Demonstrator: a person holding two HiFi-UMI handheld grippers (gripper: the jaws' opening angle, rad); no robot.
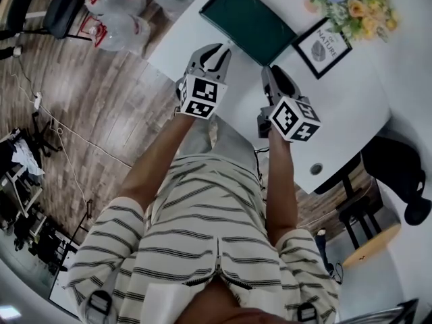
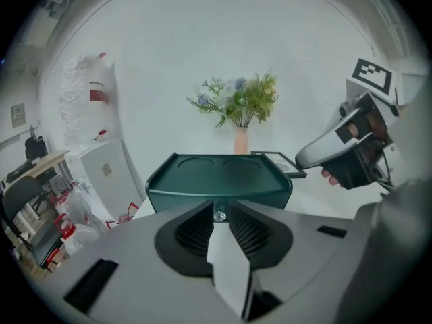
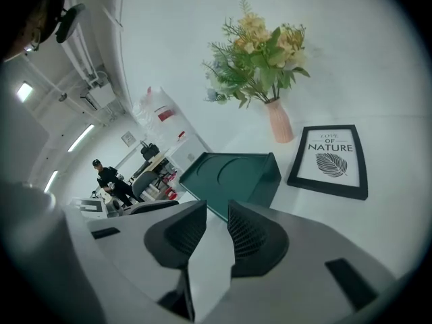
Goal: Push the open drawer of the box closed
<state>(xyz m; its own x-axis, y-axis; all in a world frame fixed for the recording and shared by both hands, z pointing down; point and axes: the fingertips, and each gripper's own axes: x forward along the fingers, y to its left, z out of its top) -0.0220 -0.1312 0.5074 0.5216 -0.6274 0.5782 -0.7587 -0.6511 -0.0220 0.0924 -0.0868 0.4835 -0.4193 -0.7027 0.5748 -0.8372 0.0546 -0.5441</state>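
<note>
A dark green box (image 1: 246,20) with two round hollows in its lid stands on the white table (image 1: 351,106). In the left gripper view the box (image 2: 219,177) faces me, and a small silver knob (image 2: 219,215) on its front shows just beyond the jaw tips. The jaws hide most of that front, so I cannot tell how far out the drawer sits. My left gripper (image 1: 214,58) (image 2: 221,206) hovers in front of the box, its jaws a narrow gap apart and empty. To its right, my right gripper (image 1: 278,83) (image 3: 217,208) also has a narrow empty gap. The box (image 3: 236,177) lies ahead of it to the left.
A framed leaf print (image 1: 322,47) and a pink vase of flowers (image 1: 351,2) stand right of the box. Large water jugs (image 1: 115,12) sit on the wooden floor left of the table. A black chair (image 1: 398,174) is at the right. A person (image 3: 111,181) stands far off.
</note>
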